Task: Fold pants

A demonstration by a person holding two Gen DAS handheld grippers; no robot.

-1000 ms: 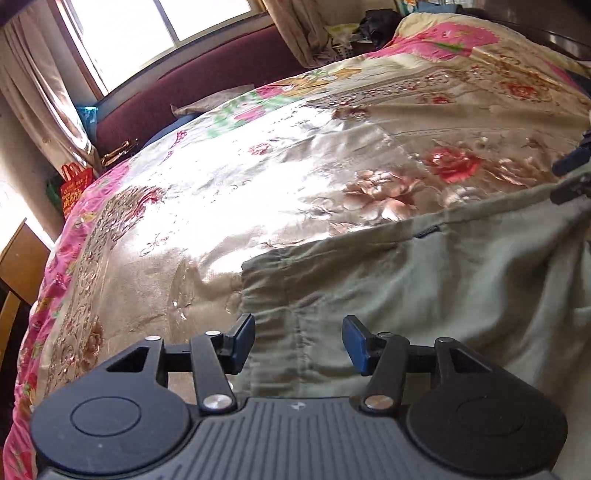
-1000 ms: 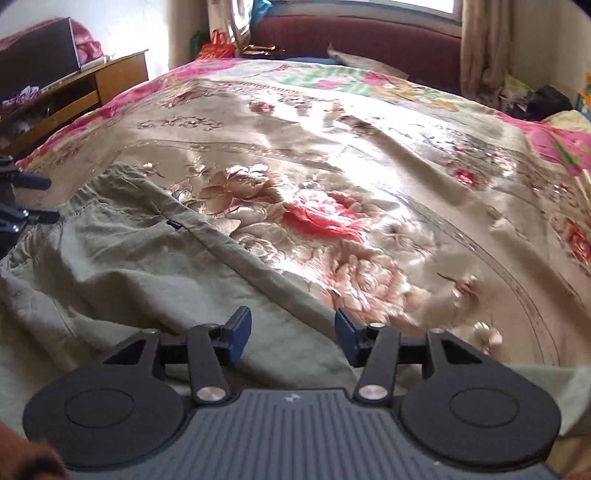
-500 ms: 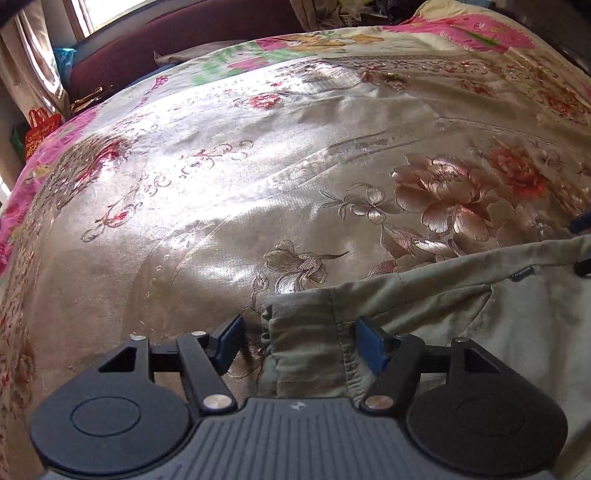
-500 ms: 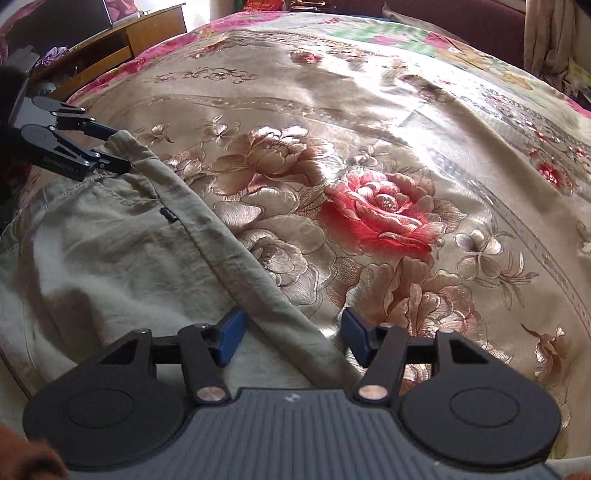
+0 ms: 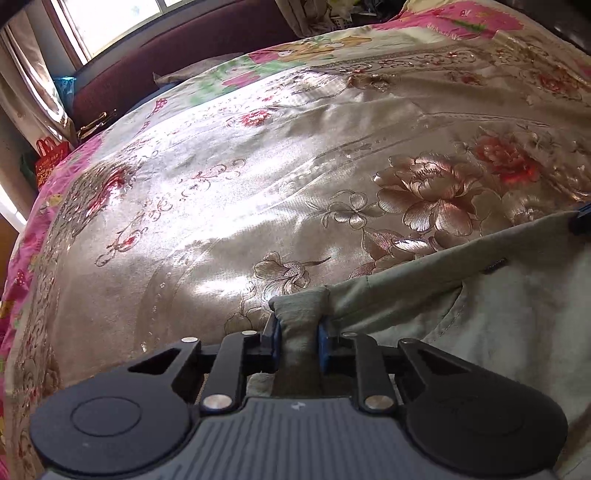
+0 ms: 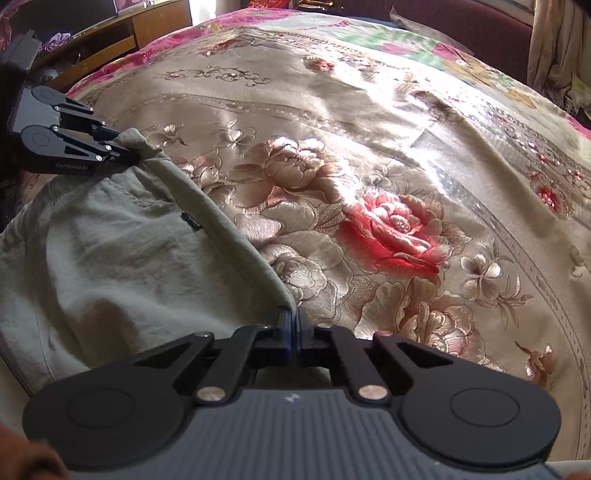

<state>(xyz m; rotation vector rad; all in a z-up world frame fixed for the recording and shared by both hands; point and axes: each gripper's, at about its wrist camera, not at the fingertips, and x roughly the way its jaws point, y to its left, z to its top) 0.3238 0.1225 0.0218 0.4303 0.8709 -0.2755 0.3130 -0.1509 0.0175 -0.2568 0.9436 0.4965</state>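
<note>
Nearest the lens, our left gripper (image 5: 297, 338) was closing, its blue pads (image 5: 276, 338) already pressed on a bunched corner of the olive pants (image 5: 491, 332). Our right gripper (image 6: 292, 334) had its jaws brought together, pinching the other end of the same waistband edge (image 6: 221, 221). The pants lay on the floral satin bedspread (image 5: 229, 192), with the waistband stretched between both grippers. Beyond stood a maroon headboard (image 5: 177, 55) under a window (image 5: 110, 22).
</note>
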